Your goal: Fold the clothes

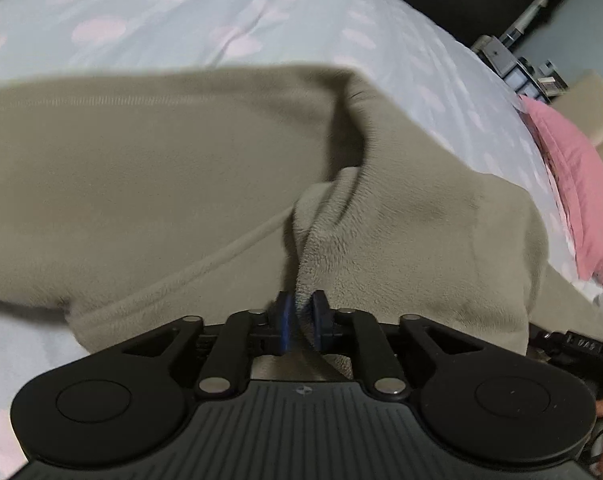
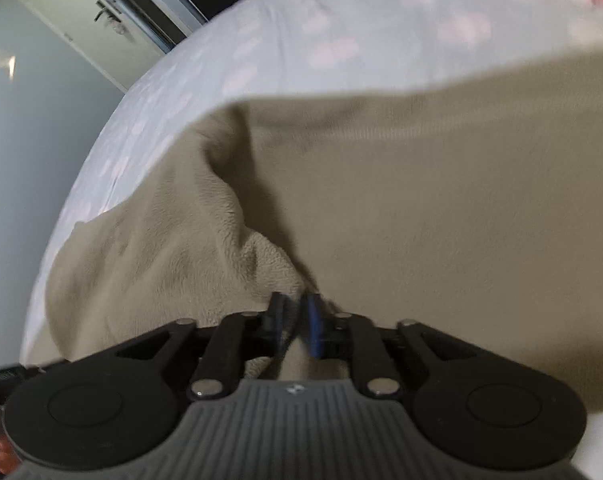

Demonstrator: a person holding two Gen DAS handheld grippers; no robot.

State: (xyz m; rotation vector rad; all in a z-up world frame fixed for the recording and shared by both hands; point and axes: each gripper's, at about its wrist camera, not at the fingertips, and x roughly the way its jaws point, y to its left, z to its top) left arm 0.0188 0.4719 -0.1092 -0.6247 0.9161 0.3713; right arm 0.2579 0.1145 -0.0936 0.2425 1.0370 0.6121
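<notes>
Both pairs of jaws are pinched nearly together on cloth: my left gripper (image 1: 300, 322) clamps a bunched fold of the beige fleece garment (image 1: 161, 168), and my right gripper (image 2: 296, 328) nips another fold of that same garment (image 2: 441, 208). Between the blue pads (image 1: 286, 320) of my left side the fuzzy fabric rises in a narrow ridge and spreads away from me. On my right side the blue pad (image 2: 312, 330) presses against a thin pleat of fleece, blurred by motion.

That garment lies spread over the bed, on a pale blue sheet (image 1: 221, 20) printed with soft pink shapes, and it fills most of what I see from either wrist. Its far edge runs across the sheet, with bare bedding beyond it. From my left view a pink pillow (image 1: 577, 184) sits at the right side of the bed, apart from the fleece. From my right view a white door (image 2: 81, 20) stands past the bed's far-left corner
</notes>
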